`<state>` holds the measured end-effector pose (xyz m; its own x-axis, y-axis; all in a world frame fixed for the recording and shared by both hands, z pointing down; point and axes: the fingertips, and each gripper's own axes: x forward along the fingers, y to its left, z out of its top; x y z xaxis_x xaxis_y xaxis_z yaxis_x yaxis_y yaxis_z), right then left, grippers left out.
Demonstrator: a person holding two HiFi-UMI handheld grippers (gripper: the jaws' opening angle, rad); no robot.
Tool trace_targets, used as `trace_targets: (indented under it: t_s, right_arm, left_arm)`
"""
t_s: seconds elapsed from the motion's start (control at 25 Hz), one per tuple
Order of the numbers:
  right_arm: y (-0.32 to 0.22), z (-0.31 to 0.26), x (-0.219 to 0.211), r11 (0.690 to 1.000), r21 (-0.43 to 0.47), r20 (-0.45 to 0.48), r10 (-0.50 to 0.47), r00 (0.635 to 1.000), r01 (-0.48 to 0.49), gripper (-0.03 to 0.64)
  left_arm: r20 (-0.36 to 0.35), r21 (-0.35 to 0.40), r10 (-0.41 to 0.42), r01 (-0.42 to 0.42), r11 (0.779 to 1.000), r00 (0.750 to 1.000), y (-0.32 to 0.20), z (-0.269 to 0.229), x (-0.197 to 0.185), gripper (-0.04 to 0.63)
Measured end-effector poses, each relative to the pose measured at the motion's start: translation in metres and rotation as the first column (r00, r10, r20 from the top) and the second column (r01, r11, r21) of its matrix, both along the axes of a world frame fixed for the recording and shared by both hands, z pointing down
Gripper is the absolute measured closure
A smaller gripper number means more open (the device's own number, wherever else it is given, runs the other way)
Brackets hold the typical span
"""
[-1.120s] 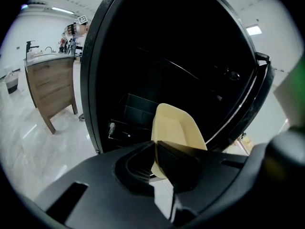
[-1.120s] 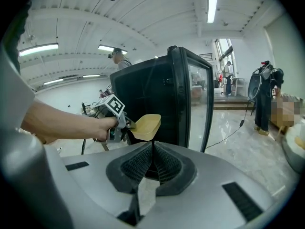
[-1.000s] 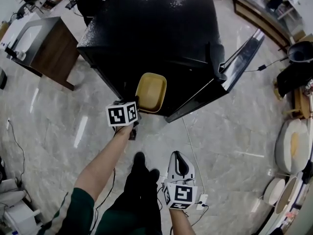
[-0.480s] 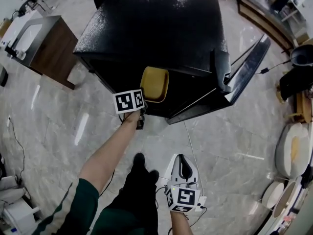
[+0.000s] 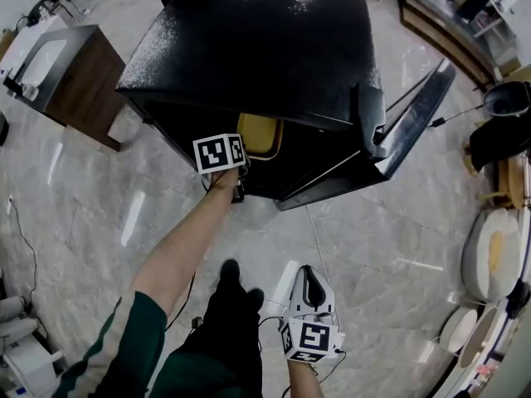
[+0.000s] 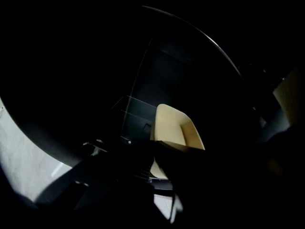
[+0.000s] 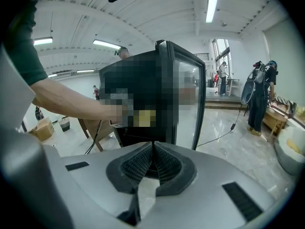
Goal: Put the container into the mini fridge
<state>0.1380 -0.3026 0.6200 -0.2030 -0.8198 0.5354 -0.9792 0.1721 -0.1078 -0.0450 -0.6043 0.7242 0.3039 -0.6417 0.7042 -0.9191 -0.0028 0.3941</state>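
Container goes in: the left gripper [image 5: 236, 149], jaws clamped on the near rim, holds a mustard-yellow rounded-rectangular plastic container [image 5: 259, 134] partly inside the open black mini fridge [image 5: 265, 48], just under its top edge. The right gripper [image 7: 151, 162] hangs low beside the person's legs, its 2 jaws pressed together on nothing. The container looks light, stiff and smooth-walled; its rim seems the surest hold.

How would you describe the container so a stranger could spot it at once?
Find the black mini fridge on the marble floor, its door open. At its open front, the left gripper holds the container: a shallow yellow tub, the only bright thing against the black.
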Motion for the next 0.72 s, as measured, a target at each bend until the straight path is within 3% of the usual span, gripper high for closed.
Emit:
trace_targets:
  t_s: [0.72]
  right_arm:
    - [0.0032, 0.0025, 0.0083, 1.0, -0.011, 0.003, 0.015, 1.0, -0.015, 0.578]
  left_arm:
    - [0.073, 0.021, 0.041, -0.043, 0.999, 0.996, -0.0116, -0.0013, -0.0009, 0.571]
